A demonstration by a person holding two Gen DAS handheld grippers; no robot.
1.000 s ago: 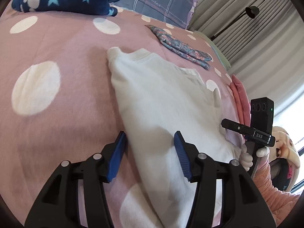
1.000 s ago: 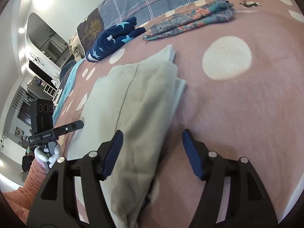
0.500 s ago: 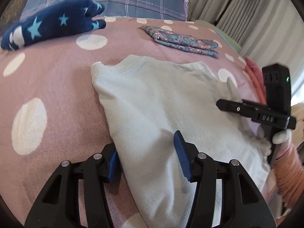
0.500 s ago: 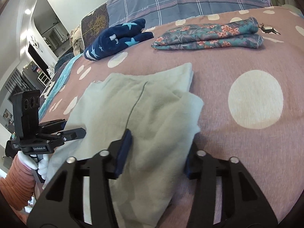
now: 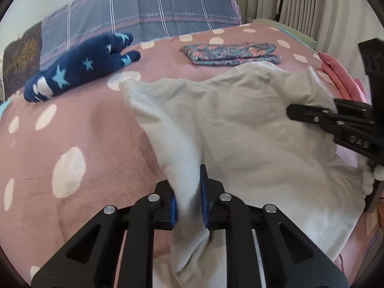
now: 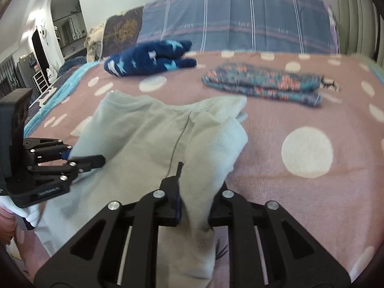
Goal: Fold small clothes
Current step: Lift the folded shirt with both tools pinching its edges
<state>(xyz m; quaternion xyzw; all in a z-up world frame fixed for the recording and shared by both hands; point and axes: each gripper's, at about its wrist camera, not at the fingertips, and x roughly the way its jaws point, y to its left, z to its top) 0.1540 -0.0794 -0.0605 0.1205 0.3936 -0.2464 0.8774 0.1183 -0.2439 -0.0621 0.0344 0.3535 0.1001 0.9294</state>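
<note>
A pale cream shirt [image 5: 252,129] lies partly folded on the pink polka-dot bedspread [image 5: 79,124]. My left gripper [image 5: 188,199] is shut on the shirt's near left edge, with cloth bunched between the blue pads. My right gripper [image 6: 194,204] is shut on the shirt's near right edge [image 6: 211,148]. Each gripper shows in the other's view: the right one [image 5: 336,122] at the shirt's right side, the left one [image 6: 60,160] at its left side. The shirt's near part is lifted off the bed.
A folded floral garment [image 5: 230,54] [image 6: 261,84] lies further back on the bed. A navy star-patterned piece [image 5: 79,68] [image 6: 148,57] lies back left. A grey plaid pillow [image 5: 144,21] is behind. Pink folded cloth [image 5: 336,74] lies at the right edge.
Both grippers were open astride the shirt's near edges, then closed on the cloth. The near part of the shirt has risen and both views have tilted up toward the pillow.
</note>
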